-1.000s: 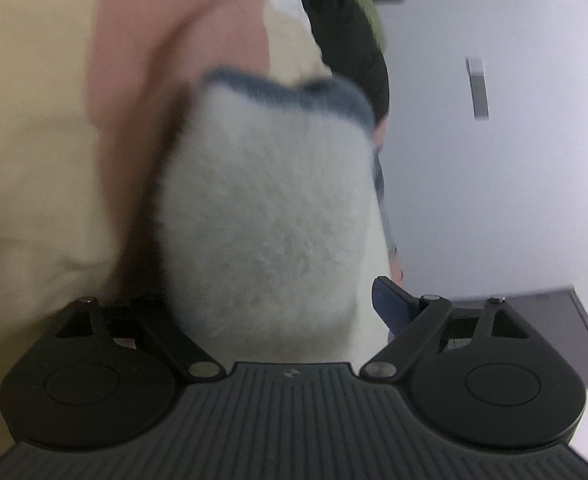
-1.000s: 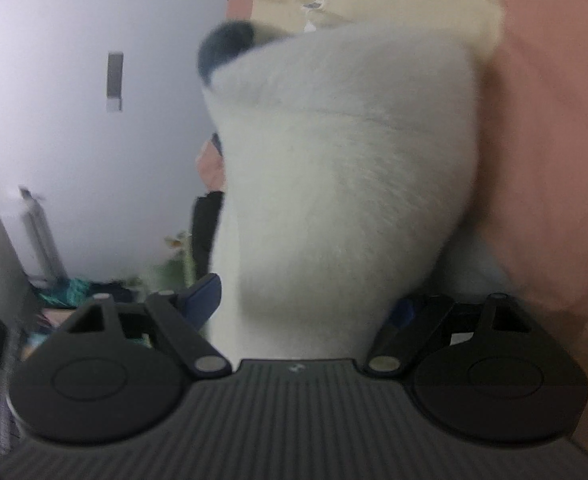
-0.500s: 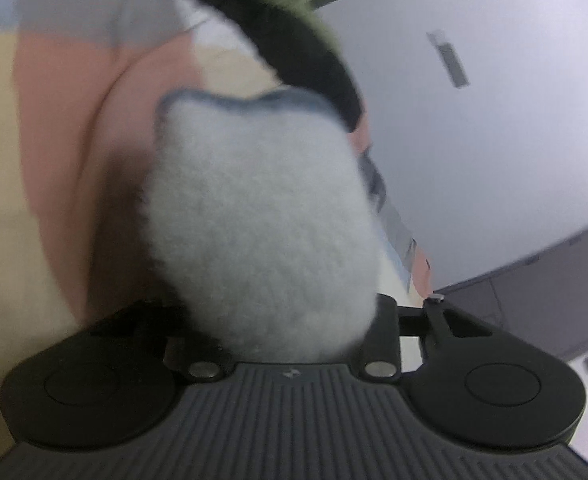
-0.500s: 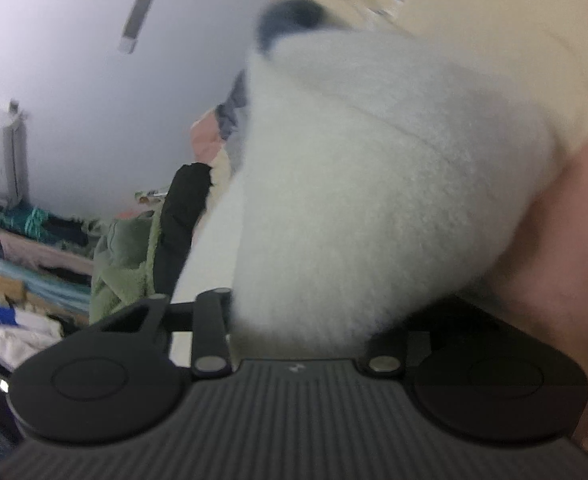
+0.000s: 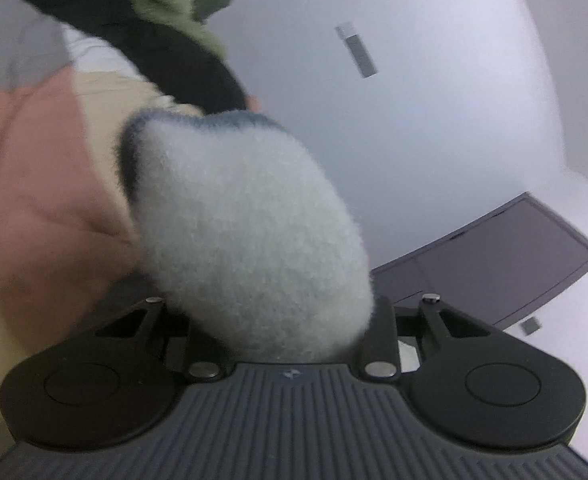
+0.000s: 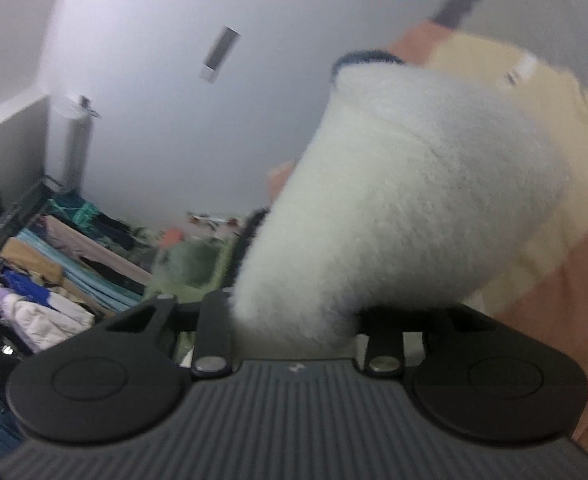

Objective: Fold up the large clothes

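The left gripper [image 5: 281, 316] is closed on a thick bunch of white fleece garment [image 5: 249, 236]; its jaws have just been closing, and the fabric now fills the gap between them and hides the fingertips. The fleece bulges forward from the jaws and ends in a dark blue-grey trim [image 5: 197, 122]. Behind it in the left wrist view lies a bedspread in pink and cream blocks [image 5: 33, 184], with a black garment [image 5: 181, 60] and a green garment [image 5: 173, 4] piled at its far end. A pale wall [image 5: 414, 120] and a dark panel [image 5: 494, 264] occupy the right side. The right gripper [image 6: 294, 320] is likewise clamped on a bunch of the same white fleece garment [image 6: 414, 192]; its jaws have just been closing, and the fabric sits between them, covering the fingertips. The same dark trim [image 6: 366, 58] edges the far end. The pink and cream bedspread [image 6: 554, 280] lies to the right. A heap of mixed clothes [image 6: 53, 272] and a white cylindrical appliance [image 6: 71, 136] stand at the left against the wall. Both views are motion-blurred.
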Demonstrator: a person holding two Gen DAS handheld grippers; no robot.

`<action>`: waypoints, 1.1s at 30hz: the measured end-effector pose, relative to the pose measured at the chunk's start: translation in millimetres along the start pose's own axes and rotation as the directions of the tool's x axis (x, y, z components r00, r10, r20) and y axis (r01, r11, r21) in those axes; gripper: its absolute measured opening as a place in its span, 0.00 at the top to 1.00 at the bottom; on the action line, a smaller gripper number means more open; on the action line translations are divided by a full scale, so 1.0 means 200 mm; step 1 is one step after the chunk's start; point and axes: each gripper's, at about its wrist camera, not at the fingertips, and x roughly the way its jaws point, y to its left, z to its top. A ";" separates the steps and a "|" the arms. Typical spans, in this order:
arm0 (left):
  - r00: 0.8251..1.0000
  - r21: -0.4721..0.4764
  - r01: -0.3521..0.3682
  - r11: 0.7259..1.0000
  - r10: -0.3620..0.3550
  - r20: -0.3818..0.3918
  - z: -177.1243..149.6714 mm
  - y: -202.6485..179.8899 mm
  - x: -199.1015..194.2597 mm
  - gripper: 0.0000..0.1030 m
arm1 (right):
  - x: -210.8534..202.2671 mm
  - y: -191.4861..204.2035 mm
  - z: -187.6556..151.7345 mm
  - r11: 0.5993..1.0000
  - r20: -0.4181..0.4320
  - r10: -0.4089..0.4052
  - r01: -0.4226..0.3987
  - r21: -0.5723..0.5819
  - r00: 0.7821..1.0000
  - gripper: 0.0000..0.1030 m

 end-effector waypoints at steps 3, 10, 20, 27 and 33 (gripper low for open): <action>0.999 -0.002 0.037 0.999 -0.037 -0.008 -0.01 -0.15 0.07 0.62 | -0.10 0.05 0.12 0.999 0.034 0.034 -0.032 -0.038 0.999 0.63; 0.992 0.048 0.097 0.994 -0.093 -0.081 -0.06 -0.52 0.43 0.62 | -0.27 0.00 0.46 0.997 0.136 0.052 -0.044 -0.065 0.989 0.63; 0.983 0.115 0.037 0.993 -0.015 -0.185 -0.31 -0.61 1.19 0.61 | -0.21 -0.41 0.76 0.997 0.180 -0.066 0.073 -0.037 0.982 0.62; 0.966 0.181 -0.014 0.983 0.060 -0.252 -0.57 -0.29 1.39 0.60 | -0.04 -0.82 0.73 0.993 0.139 -0.118 0.118 0.012 0.983 0.62; 0.977 0.271 0.026 0.962 0.032 -0.209 -0.65 -0.16 1.38 0.52 | 0.03 -1.12 0.60 0.993 0.127 -0.086 0.074 0.093 0.988 0.61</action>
